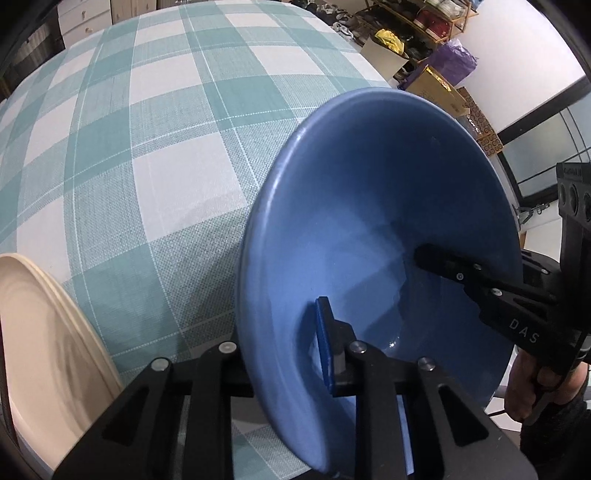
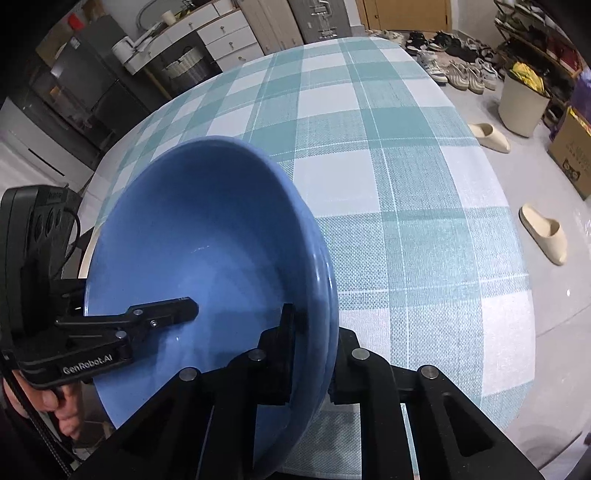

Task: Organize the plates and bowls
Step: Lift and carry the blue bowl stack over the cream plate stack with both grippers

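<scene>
A blue bowl (image 1: 369, 221) is held between both grippers above the checked tablecloth (image 1: 147, 147). My left gripper (image 1: 284, 354) is shut on its left rim, one finger inside and one outside. My right gripper (image 2: 314, 350) is shut on the opposite rim of the bowl (image 2: 207, 236); its rim looks doubled there, so a second blue bowl may be nested under it. The right gripper also shows in the left wrist view (image 1: 461, 273), and the left gripper in the right wrist view (image 2: 159, 314). A cream plate (image 1: 40, 347) lies at the lower left of the left wrist view.
The teal-and-white checked cloth (image 2: 406, 184) covers the whole table. Beside the table on the floor are slippers (image 2: 543, 232), shoes, a cream bin (image 2: 521, 107) and cardboard boxes (image 1: 439, 88). Drawers and cabinets (image 2: 221, 33) stand behind the table's far end.
</scene>
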Motion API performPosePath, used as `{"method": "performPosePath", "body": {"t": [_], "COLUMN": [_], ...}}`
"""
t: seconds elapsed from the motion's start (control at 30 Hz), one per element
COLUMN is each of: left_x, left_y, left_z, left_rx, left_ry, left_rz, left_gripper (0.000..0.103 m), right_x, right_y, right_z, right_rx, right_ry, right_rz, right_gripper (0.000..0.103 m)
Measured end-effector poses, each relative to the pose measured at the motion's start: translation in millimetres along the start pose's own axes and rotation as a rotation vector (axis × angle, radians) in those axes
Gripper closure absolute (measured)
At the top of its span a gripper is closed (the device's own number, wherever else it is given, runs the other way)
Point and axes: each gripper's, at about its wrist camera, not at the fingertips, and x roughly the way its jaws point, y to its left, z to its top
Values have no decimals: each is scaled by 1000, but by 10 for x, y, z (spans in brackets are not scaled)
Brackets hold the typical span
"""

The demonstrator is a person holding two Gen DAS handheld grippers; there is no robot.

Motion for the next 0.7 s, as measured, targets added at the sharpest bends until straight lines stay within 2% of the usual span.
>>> {"method": "performPosePath", "body": {"t": [0.33,0.57,0.7], "left_x": [17,37,17], "left_y": [-60,-66,-67], "left_z": [48,150,191], "left_rx": [28,66,54], "left_ry": [18,119,140], "left_rz": [47,70,56], "left_gripper": [80,80,81], "right_x": [24,41,21], "right_y": [3,57,107], "right_z": [48,95,152], "right_rx": [-15,-63,-98], "right_ry": [18,42,35], "right_rz": [-11,-34,-59], "right_gripper": [90,90,90]}}
